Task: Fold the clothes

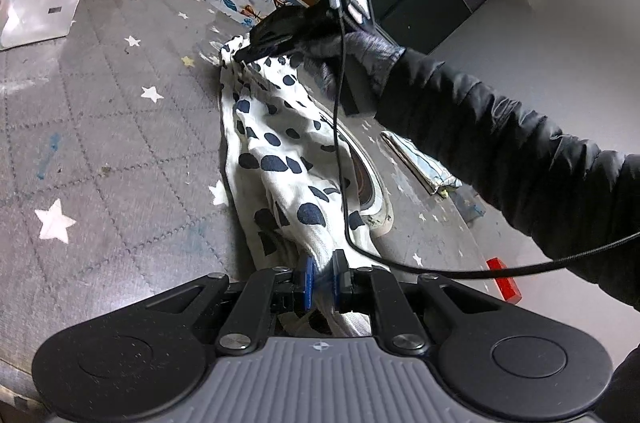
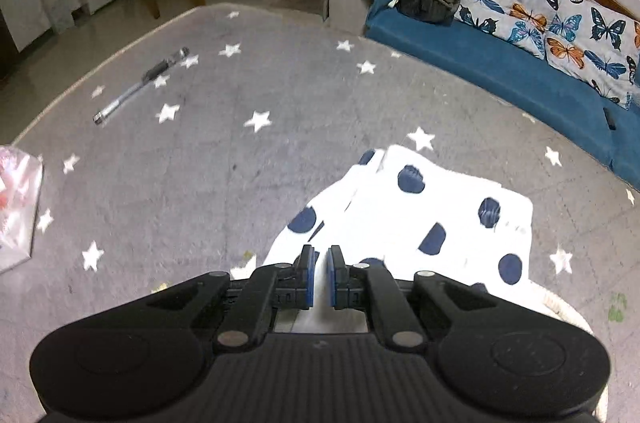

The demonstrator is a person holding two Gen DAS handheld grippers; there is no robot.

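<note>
A white garment with dark blue spots [image 1: 280,147] is stretched in a loose rope across the grey star-patterned tabletop [image 1: 100,111]. My left gripper [image 1: 323,283] is shut on its near end, cloth pinched between the blue pads. My right gripper [image 1: 244,55] holds the far end, seen from outside in the left wrist view with the gloved hand behind it. In the right wrist view the right gripper [image 2: 319,277] is shut on the white spotted garment [image 2: 420,215], whose end spreads beyond the fingers onto the tabletop [image 2: 200,183].
A white tissue pack [image 1: 38,3] sits far left, also at the edge of the right wrist view [image 2: 16,207]. A pen [image 2: 140,85] lies on the tabletop. A folded striped cloth [image 1: 420,163] and a red block [image 1: 504,279] lie to the right. A blue sofa [image 2: 500,63] with butterfly cushions stands behind.
</note>
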